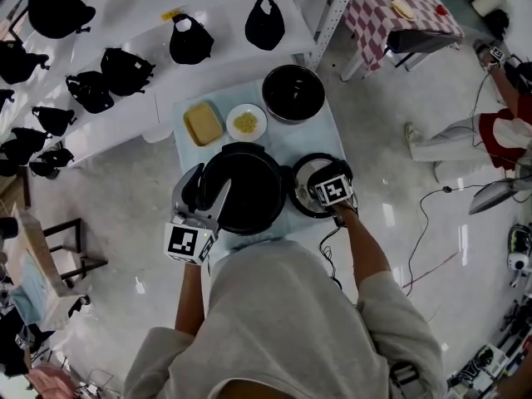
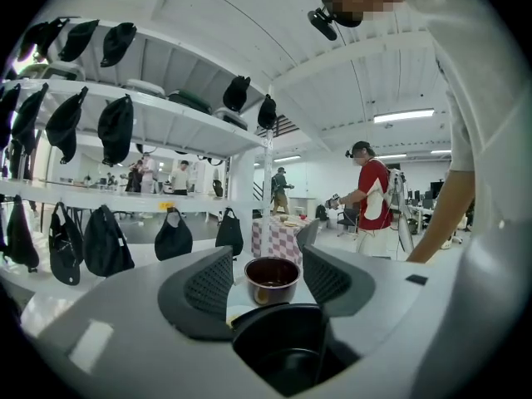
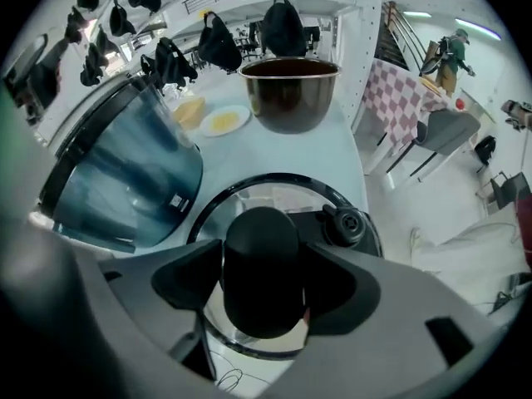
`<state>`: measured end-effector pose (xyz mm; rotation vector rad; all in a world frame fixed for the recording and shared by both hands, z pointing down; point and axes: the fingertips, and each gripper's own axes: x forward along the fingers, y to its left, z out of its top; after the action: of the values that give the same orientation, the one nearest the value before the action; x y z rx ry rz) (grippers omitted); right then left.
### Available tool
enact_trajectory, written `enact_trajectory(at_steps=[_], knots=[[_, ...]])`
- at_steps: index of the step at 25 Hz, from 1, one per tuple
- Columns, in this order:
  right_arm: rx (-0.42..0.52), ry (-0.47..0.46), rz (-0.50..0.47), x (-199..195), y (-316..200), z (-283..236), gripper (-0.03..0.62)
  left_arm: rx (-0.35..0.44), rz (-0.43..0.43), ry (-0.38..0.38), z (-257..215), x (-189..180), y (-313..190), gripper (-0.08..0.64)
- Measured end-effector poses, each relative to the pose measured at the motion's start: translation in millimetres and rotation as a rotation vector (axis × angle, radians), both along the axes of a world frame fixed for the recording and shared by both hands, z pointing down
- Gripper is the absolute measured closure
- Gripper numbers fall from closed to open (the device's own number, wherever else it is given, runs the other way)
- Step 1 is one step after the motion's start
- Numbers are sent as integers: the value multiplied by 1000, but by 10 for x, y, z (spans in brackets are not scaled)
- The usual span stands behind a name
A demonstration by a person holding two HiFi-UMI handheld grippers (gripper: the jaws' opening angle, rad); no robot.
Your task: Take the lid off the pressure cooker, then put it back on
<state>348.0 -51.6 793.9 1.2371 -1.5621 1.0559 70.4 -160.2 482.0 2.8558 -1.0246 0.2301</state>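
Between the spread jaws of the right claw, the black knob of the lid is straddled, gap pretty much filled. The lid's laid flat near the counter's right edge, just beside the open pressure cooker. The left claw is held spread at the cooker's left rim, pads bare. Open floor all round is only shown properly from the head view.

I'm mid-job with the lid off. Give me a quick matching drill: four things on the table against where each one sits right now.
1 lid
2 pressure cooker
3 steel pot
4 white plate

A far right corner of the table
B table centre, open
C lying right of the pressure cooker
D beside the yellow block

Pairs: 1-C, 2-B, 3-A, 4-D
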Motion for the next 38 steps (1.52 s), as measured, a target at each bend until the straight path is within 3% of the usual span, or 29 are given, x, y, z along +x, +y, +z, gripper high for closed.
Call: enact_trajectory(at_steps=[2, 8, 20, 26, 38], knots=[[-22, 18, -8, -4, -8, 37, 308, 0, -11, -3, 1, -42, -10, 313], [-102, 51, -19, 15, 9, 139, 305, -8, -36, -11, 47, -132, -32, 313], [-119, 114, -33, 126, 115, 83, 321, -15, -32, -12, 53, -114, -39, 314], [-17, -16, -54, -54, 105, -64, 321, -10, -29, -12, 30, -122, -88, 318], [177, 46, -120, 292, -19, -982, 321, -11, 24, 2, 16, 58, -16, 318]])
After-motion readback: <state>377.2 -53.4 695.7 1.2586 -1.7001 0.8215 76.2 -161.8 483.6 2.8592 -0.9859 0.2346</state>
